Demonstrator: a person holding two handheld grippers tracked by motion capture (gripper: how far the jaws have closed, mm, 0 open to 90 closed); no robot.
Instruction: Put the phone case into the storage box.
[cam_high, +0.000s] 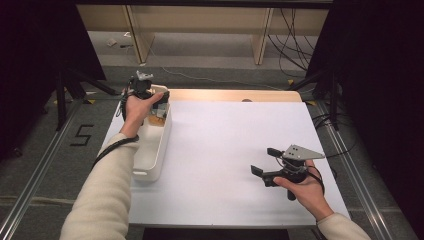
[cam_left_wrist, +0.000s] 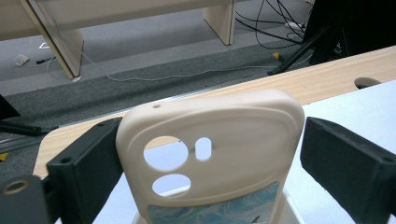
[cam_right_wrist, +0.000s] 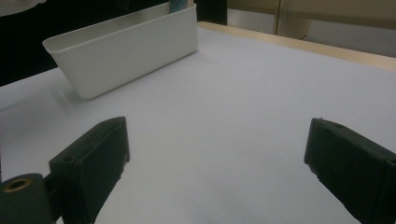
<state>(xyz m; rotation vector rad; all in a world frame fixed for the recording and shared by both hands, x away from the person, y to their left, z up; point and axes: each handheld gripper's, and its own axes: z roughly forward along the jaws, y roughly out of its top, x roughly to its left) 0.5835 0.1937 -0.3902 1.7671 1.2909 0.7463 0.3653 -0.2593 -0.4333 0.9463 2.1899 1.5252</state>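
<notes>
Phone case (cam_left_wrist: 210, 158) between left gripper (cam_left_wrist: 205, 163) jaws, over bin (cam_high: 152, 150)

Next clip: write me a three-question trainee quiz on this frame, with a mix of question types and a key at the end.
1. True or false: the phone case stands between the jaws of the left gripper, over the white bin.
2. Which gripper has nothing between its jaws? A) the left gripper B) the right gripper C) both
3. Fill in: the cream phone case has ___ cut-out holes at its camera corner.

Key
1. True: the left gripper view shows the case upright between the two jaws, with a gap at the right jaw.
2. B: its jaws stand wide apart over the bare white table.
3. Three.
</notes>
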